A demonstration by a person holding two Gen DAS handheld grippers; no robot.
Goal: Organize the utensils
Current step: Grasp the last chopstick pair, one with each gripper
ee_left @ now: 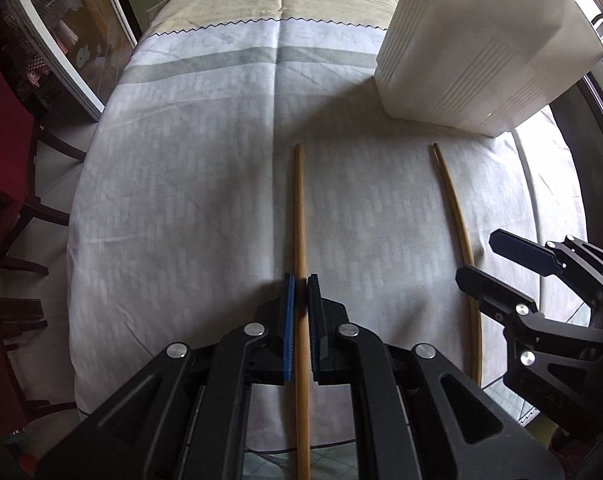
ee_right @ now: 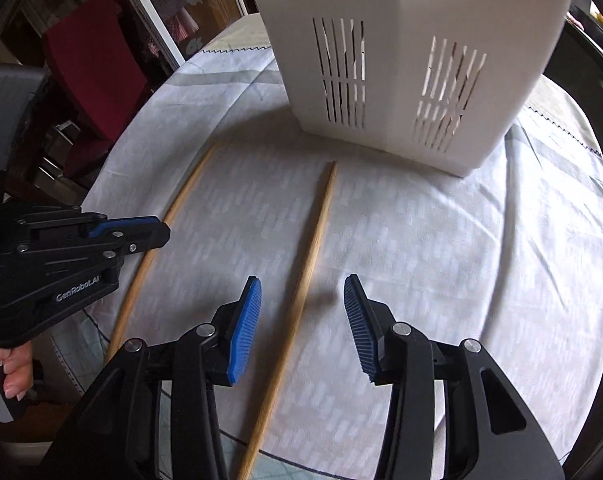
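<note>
Two long wooden chopsticks lie side by side on the white tablecloth. My left gripper (ee_left: 301, 284) is shut on the left chopstick (ee_left: 300, 216), which runs between its blue pads. In the right wrist view that gripper (ee_right: 163, 232) sits over the same chopstick (ee_right: 185, 190). My right gripper (ee_right: 303, 288) is open, its blue pads (ee_right: 245, 328) on either side of the right chopstick (ee_right: 315, 236), not touching it. In the left wrist view this chopstick (ee_left: 457, 220) lies beside the open right gripper (ee_left: 477, 256). A white slotted utensil holder (ee_right: 401, 60) stands beyond the chopstick tips.
The table (ee_left: 181, 200) is covered with a white cloth with a grey stripe. The holder also shows at the far right in the left wrist view (ee_left: 481, 48). Dark wooden chairs with red seats (ee_left: 5, 152) stand at the left. A glass cabinet (ee_right: 173, 4) stands behind.
</note>
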